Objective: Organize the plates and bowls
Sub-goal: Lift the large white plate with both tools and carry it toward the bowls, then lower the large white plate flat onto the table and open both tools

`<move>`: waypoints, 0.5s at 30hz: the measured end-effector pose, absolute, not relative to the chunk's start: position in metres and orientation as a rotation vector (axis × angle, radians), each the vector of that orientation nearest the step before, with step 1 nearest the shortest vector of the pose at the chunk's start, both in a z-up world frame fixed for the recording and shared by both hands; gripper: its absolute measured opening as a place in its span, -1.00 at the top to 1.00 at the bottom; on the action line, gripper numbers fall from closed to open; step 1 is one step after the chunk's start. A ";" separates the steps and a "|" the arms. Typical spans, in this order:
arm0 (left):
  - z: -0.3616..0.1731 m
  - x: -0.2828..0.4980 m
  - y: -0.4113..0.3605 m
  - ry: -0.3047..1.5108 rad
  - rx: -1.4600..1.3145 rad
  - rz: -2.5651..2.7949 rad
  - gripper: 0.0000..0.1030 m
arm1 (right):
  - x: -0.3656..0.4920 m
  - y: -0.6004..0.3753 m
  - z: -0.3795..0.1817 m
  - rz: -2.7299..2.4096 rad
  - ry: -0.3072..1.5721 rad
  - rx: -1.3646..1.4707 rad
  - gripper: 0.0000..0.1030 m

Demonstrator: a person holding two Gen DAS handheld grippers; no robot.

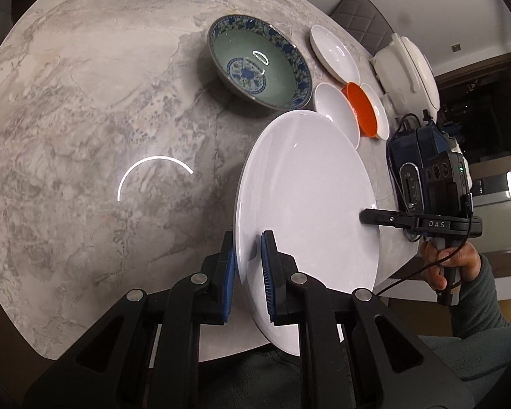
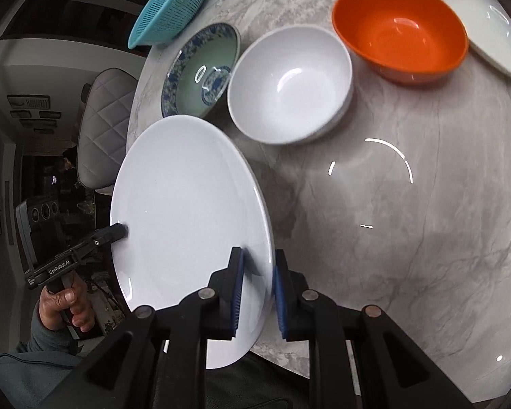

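The left gripper (image 1: 250,272) sits at the 6 o'clock edge of the left wrist view. Its 2 blue-padded jaws are nearly closed and clamp the rim of the large white plate (image 1: 306,204), 1 pad on each face. The plate is tilted, held over the near edge of the marble table (image 1: 85,119).

In the right wrist view, the right gripper (image 2: 258,289) also sits at 6 o'clock. Its jaws straddle the opposite rim of the same plate (image 2: 187,221); a narrow gap shows on the right-hand side, so firm pad contact cannot be confirmed. From the left wrist view, this gripper enters at 3 o'clock, carried by the person's right hand (image 1: 449,266). From the right wrist view, the left gripper enters at 9 o'clock, carried by the left hand (image 2: 68,306).

Beyond the plate, at 12 o'clock in the right wrist view, stands a white bowl (image 2: 289,85). At 11 o'clock from it is a blue-patterned bowl (image 2: 204,71). At 1 o'clock is an orange bowl (image 2: 402,30).

Farther away, a teal colander (image 2: 168,8) rests upside down near the far table edge at 11 o'clock. Shallow white plates (image 2: 487,24) lie at 1 o'clock. A white lidded dish (image 1: 412,68) stands at 2 o'clock in the left wrist view.
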State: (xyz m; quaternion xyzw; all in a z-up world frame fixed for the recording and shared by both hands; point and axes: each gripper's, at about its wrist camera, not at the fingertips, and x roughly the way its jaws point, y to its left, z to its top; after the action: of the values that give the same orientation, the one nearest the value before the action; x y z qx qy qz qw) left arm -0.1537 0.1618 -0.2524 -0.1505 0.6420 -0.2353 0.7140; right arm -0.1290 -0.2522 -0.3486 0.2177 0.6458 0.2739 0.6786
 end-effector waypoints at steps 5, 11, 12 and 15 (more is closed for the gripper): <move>-0.282 -0.153 0.155 1.442 -0.294 -0.520 0.76 | -0.143 -0.252 -0.376 0.587 1.464 0.521 0.63; -0.307 -0.150 0.151 1.440 -0.279 -0.522 0.75 | -0.148 -0.254 -0.392 0.556 1.457 0.510 0.63; -0.310 -0.150 0.149 1.444 -0.275 -0.517 0.75 | -0.147 -0.255 -0.395 0.554 1.460 0.509 0.63; -0.319 -0.147 0.146 1.447 -0.272 -0.514 0.74 | -0.145 -0.252 -0.399 0.543 1.460 0.487 0.61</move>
State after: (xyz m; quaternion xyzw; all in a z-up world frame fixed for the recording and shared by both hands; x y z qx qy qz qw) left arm -0.1473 0.1459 -0.3192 -0.1228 0.6523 -0.2317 0.7112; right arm -0.1450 -0.2516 -0.3994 0.2175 0.6518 0.2424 0.6849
